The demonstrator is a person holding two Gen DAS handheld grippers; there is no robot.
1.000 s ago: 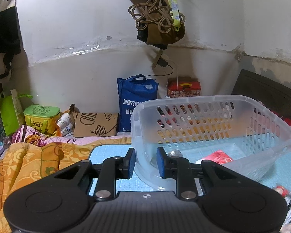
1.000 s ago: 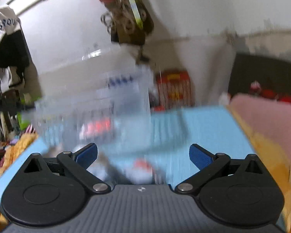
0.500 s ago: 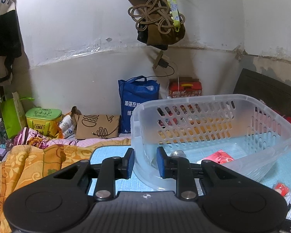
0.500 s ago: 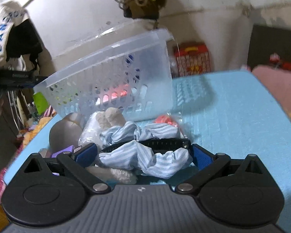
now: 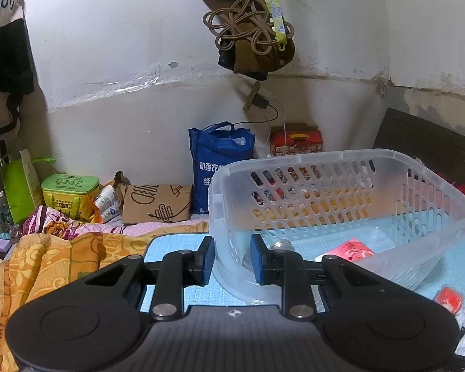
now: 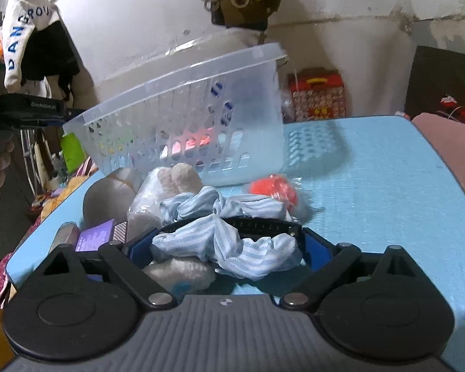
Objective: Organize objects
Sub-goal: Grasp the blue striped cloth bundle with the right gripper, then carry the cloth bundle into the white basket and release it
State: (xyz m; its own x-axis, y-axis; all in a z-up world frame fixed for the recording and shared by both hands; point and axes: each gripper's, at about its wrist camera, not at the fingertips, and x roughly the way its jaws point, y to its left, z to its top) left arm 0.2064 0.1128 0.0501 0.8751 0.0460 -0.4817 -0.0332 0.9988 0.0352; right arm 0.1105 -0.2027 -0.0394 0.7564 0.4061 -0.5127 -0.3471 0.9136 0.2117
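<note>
A clear plastic basket (image 5: 418,192) is tilted up on the blue mat. My left gripper (image 5: 232,260) is shut on its near wall. Inside lie a red packet (image 5: 347,249) and a silver-capped item (image 5: 282,244). In the right wrist view the basket (image 6: 183,117) stands behind a pile. My right gripper (image 6: 229,248) has its jaws wide around a blue-striped scrunchie (image 6: 232,245) with a black band (image 6: 263,224); the pads touch its sides. Beside it lie a wrapped plush (image 6: 167,183), a grey pouch (image 6: 104,195), a purple box (image 6: 96,235) and an orange wrapped item (image 6: 274,187).
The blue mat (image 6: 387,186) lies on a bed with an orange blanket (image 5: 46,257) at left. A blue bag (image 5: 217,161), a red box (image 5: 296,139), a paper bag (image 5: 156,203) and a green tin (image 5: 69,190) stand by the wall. A pink cover (image 6: 449,142) lies at right.
My right gripper has dropped to the pile and its jaws have narrowed around the striped scrunchie. My left gripper has kept its hold on the basket wall.
</note>
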